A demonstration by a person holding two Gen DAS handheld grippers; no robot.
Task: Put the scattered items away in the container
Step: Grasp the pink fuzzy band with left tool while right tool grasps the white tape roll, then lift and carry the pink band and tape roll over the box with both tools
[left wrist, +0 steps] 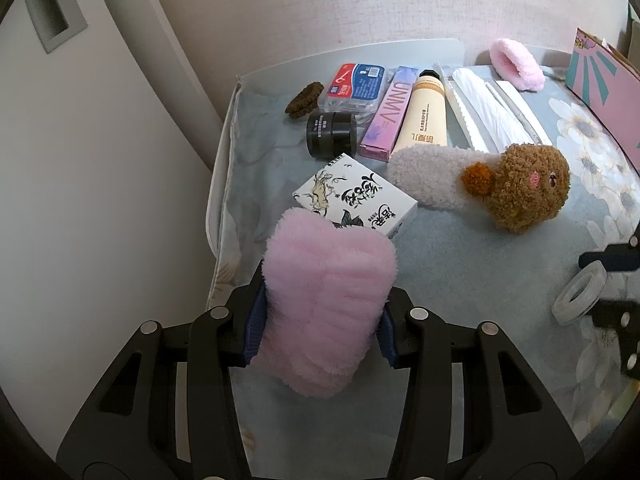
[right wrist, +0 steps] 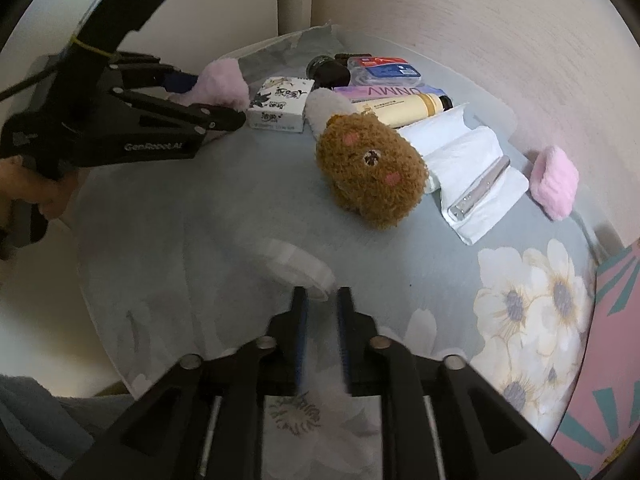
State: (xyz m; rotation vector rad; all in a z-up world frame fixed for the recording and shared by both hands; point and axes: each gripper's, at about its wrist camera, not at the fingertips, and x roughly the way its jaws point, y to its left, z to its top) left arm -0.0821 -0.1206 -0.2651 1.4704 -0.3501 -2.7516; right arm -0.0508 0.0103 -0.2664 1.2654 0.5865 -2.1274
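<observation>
My left gripper (left wrist: 320,320) is shut on a fluffy pink band (left wrist: 326,300) and holds it above the grey floral bedcover (left wrist: 460,300); it also shows in the right wrist view (right wrist: 224,82). My right gripper (right wrist: 322,300) is shut on a clear tape roll (right wrist: 300,266), which also shows at the right edge of the left wrist view (left wrist: 578,298). The pink and teal box (left wrist: 604,88) stands at the far right. A brown plush bear (left wrist: 516,186) lies mid-bed.
A white printed box (left wrist: 354,198), black jar (left wrist: 332,134), brown scrunchie (left wrist: 304,98), blue case (left wrist: 356,86), pink UNMV box (left wrist: 390,114), cream tube (left wrist: 426,116), white packets (left wrist: 488,112) and a second pink band (left wrist: 518,64) lie near the wall. A white cabinet (left wrist: 100,160) stands left.
</observation>
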